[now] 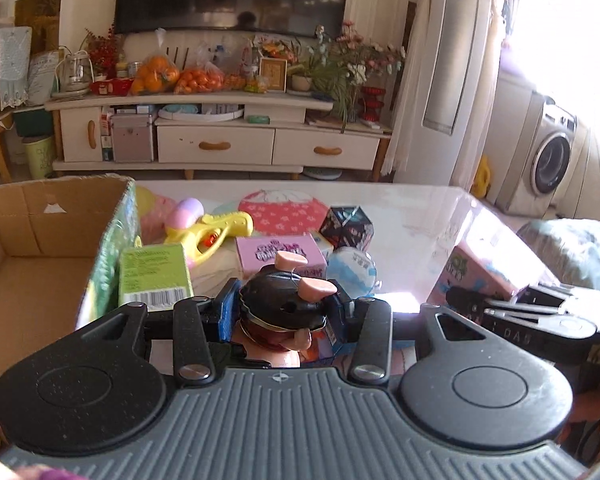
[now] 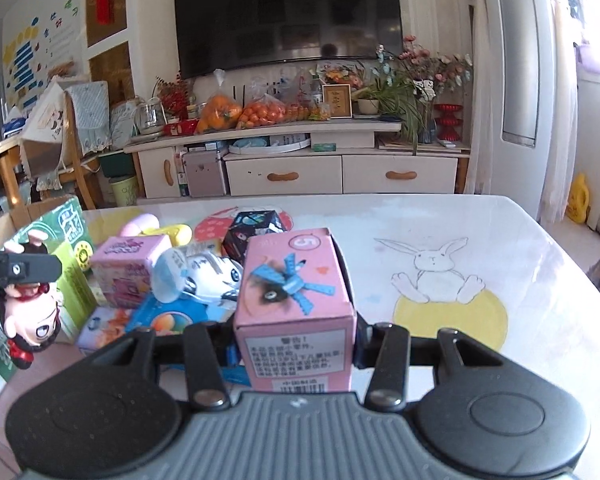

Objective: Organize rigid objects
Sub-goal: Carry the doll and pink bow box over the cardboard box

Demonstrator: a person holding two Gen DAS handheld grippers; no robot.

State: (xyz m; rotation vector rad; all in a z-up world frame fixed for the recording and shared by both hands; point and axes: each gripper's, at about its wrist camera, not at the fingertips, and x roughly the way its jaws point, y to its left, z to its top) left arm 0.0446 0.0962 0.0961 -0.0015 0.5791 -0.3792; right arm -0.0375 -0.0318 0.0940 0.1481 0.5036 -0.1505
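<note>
From the left wrist camera, the left gripper (image 1: 282, 308) was clamped on a small toy figure (image 1: 282, 300) with black hair and pink ears, its blue-padded fingers (image 1: 226, 308) pressing against both sides of the head. The figure hung above a white table (image 1: 412, 216). An open cardboard box (image 1: 40, 240) stood on the left side of the table, with a green carton (image 1: 154, 276) just beside its near wall. Further back lay a yellow toy gun (image 1: 216, 234), a pink box (image 1: 280, 254), a dark many-sided cube (image 1: 348, 224) and a round blue-and-white item (image 1: 352, 274). The right gripper (image 1: 500, 304) reached in from the right edge, grasping a pink carton (image 1: 480, 272).

From the right wrist camera, the right gripper (image 2: 296, 344) was closed firmly on the pink carton (image 2: 296, 300), which bore a blue ribbon print and a barcode label and was held upright between the fingers, above the table (image 2: 540, 248). A rabbit drawing (image 2: 436, 272) over a yellow circle showed on the tabletop to the right. At the left edge, the left gripper (image 2: 16, 270) held the toy figure (image 2: 28, 320), which dangled tilted, face downward, in front of the green carton (image 2: 76, 280). Behind the pink carton sat a second pink box (image 2: 130, 270), the blue-and-white item (image 2: 204, 276) and the dark cube (image 2: 256, 228), crowded close together.
</note>
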